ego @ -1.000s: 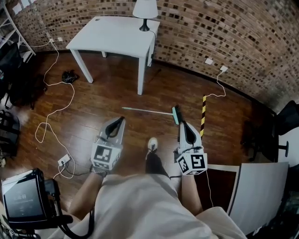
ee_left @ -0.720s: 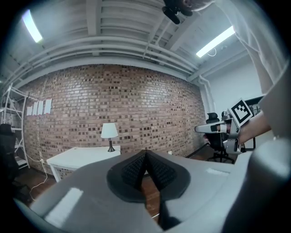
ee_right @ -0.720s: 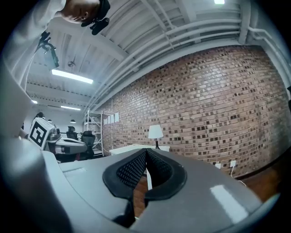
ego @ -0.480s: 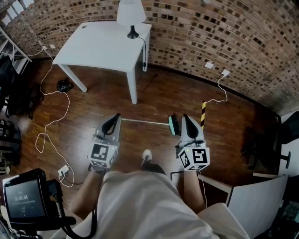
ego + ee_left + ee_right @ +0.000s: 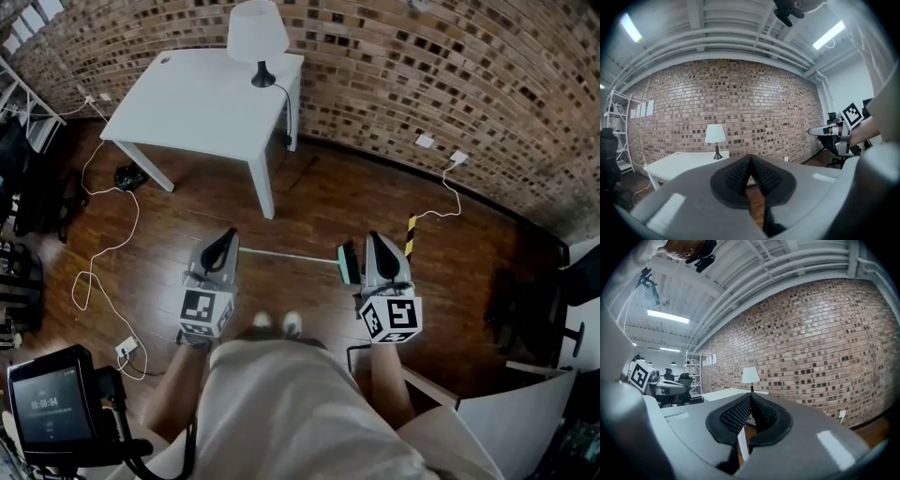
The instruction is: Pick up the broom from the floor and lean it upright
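Wood floor point(image 5: 375, 202) beneath broom point(image 5: 291, 255)

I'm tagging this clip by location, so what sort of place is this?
Probably a loft-style office or studio workspace: a bare brick wall, a white table with a lamp on a wooden floor, and loose cables trailing across it.

It was a loft-style office or studio. A bare brick wall point(image 5: 450, 66), a dark wooden floor point(image 5: 309, 202) and ceiling strip lights point(image 5: 829, 35) showed it. So did a white table point(image 5: 187, 103) with a lamp point(image 5: 256, 33) and some office chairs point(image 5: 686, 381).
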`<state>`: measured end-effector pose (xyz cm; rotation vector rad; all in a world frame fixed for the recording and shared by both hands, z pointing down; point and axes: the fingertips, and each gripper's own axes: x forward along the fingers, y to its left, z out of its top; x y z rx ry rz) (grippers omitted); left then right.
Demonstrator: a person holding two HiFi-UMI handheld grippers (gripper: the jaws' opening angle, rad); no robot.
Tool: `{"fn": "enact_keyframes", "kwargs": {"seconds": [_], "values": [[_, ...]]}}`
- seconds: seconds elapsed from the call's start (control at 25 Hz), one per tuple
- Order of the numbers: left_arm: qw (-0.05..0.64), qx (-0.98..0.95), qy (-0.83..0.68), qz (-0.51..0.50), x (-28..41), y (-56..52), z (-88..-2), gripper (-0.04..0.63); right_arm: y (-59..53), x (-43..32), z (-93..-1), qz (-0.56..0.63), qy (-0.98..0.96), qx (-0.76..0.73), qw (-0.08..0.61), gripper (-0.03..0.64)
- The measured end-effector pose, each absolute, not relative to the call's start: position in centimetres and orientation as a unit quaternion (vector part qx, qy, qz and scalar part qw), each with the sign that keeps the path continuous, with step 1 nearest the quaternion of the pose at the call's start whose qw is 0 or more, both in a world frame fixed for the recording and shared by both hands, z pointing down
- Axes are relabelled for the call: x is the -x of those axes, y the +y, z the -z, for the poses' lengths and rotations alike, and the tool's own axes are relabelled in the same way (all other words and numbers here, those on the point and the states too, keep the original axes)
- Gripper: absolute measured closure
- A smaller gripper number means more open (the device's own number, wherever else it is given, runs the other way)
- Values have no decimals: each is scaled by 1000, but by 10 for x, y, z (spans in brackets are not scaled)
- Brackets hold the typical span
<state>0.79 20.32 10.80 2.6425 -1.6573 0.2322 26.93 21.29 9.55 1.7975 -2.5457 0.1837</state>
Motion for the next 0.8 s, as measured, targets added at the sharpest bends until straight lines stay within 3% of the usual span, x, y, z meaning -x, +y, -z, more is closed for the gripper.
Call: {"fn": "enact_keyframes", "kwargs": {"seconds": [0.8], "values": [[26, -835, -541, -93, 23, 186, -127, 594, 187, -225, -114, -80, -846, -525, 46, 603]]}}
